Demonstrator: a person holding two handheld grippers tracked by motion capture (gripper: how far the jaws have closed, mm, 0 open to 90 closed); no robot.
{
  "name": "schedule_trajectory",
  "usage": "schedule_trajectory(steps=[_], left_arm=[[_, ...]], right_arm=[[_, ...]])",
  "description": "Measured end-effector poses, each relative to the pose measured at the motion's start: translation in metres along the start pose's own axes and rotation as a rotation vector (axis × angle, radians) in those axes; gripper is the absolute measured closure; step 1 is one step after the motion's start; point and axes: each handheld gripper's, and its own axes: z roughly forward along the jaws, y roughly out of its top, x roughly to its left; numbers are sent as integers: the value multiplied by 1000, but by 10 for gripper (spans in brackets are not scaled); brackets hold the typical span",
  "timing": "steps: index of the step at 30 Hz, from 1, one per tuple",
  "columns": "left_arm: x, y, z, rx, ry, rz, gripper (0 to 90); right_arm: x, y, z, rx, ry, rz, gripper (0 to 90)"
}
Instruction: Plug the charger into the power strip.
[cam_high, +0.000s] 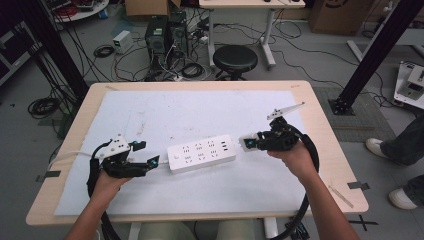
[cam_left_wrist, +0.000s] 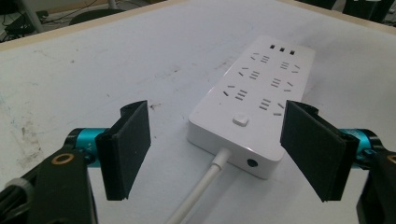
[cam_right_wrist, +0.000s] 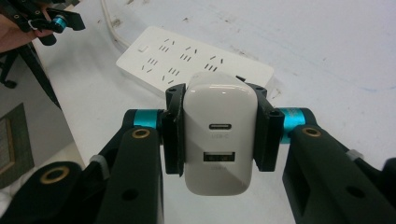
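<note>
High view, worktop (cam_high: 320, 150): pale wood, covered by a white sheet, stool (cam_high: 235, 59) and cables on the floor at the far side.
High view, power strip (cam_high: 201, 153): white, flat on the sheet near the middle, long axis running left to right, cord end at the left.
High view, left gripper (cam_high: 150, 164): at the near left, held in a hand, tips just beside the strip's left end.
High view, right gripper (cam_high: 245, 142): at the right, held in a hand, tips just off the strip's right end, carrying a small white piece.
Left gripper view, fingers (cam_left_wrist: 128, 149): spread wide, nothing between the pads, no contact with the strip.
Left gripper view, power strip (cam_left_wrist: 261, 93): straight ahead, cord end nearest, switch button just behind it, sockets running away to the far right.
Left gripper view, cord (cam_left_wrist: 198, 193): white, leaving the near end face and running down between the fingers.
Right gripper view, fingers (cam_right_wrist: 267, 135): clamped on both sides of a white charger (cam_right_wrist: 219, 135).
Right gripper view, charger: upright between the pads, two ports facing the camera, one above the other.
Right gripper view, power strip (cam_right_wrist: 187, 58): on the sheet just beyond the charger, sockets up; left gripper (cam_right_wrist: 60, 23) at the far left corner.
</note>
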Motion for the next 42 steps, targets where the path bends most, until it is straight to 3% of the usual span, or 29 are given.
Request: schedule_trajectory(steps=[11,13,14,33,42], left_arm=[[2,-4,-1,0,-4,-2,244],[3,-4,-1,1,-5,-5,245],[4,-4,-1,0,-4,-4,244],[9,-9,-4,2,0,-13,244],[11,-11,-5,4,0,-18,245]], right_arm=[[4,27,15,82,-39,-152,633],[5,29,16,92,-42,-162,633],[6,38,21,112,-38,-200,633],[6,62,44,191,-2,-324,633],[12,72,60,251,-6,-433,633]])
